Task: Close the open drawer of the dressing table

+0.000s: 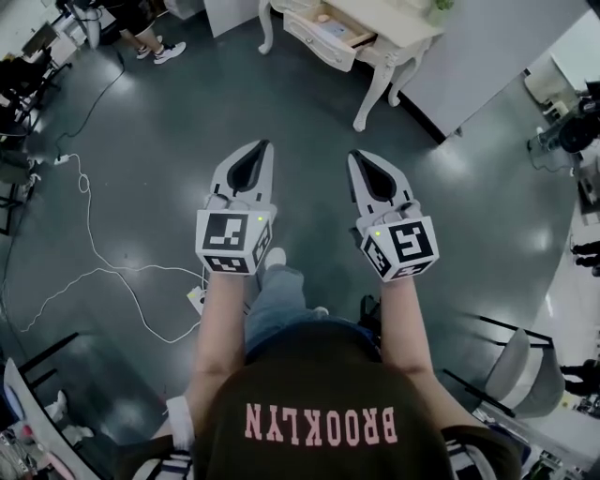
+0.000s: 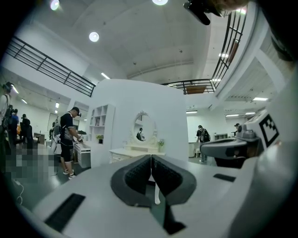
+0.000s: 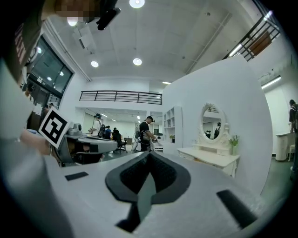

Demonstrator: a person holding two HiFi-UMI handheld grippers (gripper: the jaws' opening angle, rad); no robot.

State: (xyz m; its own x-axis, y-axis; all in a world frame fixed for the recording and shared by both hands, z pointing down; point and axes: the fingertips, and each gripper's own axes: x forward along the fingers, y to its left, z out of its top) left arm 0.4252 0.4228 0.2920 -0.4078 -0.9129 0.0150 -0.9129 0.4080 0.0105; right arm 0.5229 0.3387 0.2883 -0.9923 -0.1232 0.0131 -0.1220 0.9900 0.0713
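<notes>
L tool [image 1: 264,146], R tool [image 1: 355,157] shut, empty; far drawer [image 1: 326,36] prob. open

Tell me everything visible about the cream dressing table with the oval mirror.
The cream-white, wooden-looking dressing table stands upright on the grey floor against a white partition wall, on curved legs. Its front drawer is pulled out, showing a tan inside. On top sit an oval mirror in an ornate frame and a small green potted plant. Nothing else touches it.
</notes>
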